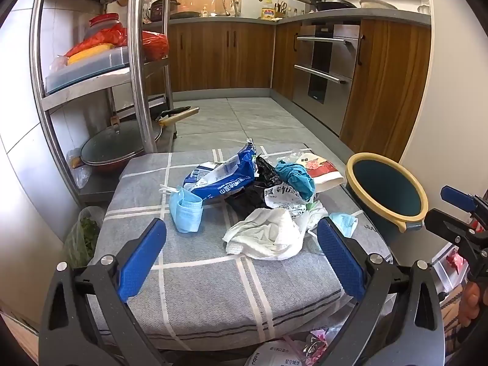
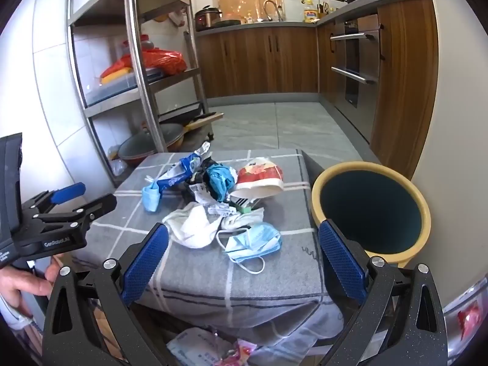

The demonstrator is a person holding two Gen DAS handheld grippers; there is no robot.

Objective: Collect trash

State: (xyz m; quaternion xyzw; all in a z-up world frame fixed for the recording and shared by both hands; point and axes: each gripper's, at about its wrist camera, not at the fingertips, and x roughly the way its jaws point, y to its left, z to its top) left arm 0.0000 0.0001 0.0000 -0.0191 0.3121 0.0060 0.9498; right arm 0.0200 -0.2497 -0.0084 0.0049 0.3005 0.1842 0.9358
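Note:
A heap of trash lies on a low table under a grey checked cloth [image 1: 198, 289] [image 2: 274, 280]: a blue wrapper [image 1: 222, 177] [image 2: 183, 170], a folded blue face mask [image 1: 186, 210] [image 2: 151, 196], a second mask [image 1: 343, 222] [image 2: 253, 241], white tissue [image 1: 265, 235] [image 2: 195, 225], black plastic [image 1: 265, 170], a teal bag [image 1: 296, 177] [image 2: 219, 180] and a red-and-white packet [image 1: 323, 170] [image 2: 259, 177]. A dark bin with a yellow rim [image 1: 387, 195] [image 2: 370, 210] stands to the right. My left gripper [image 1: 241, 238] and right gripper [image 2: 242, 244] hover open before the heap, holding nothing.
A steel shelf rack [image 1: 137, 61] [image 2: 137, 61] stands at the left with a lidded pan [image 1: 119, 146] on its bottom shelf. Wooden cabinets and an oven [image 1: 323, 67] line the back and right. Packets lie on the floor below the table [image 2: 207, 347]. A bag of greens [image 1: 82, 238] sits at the left.

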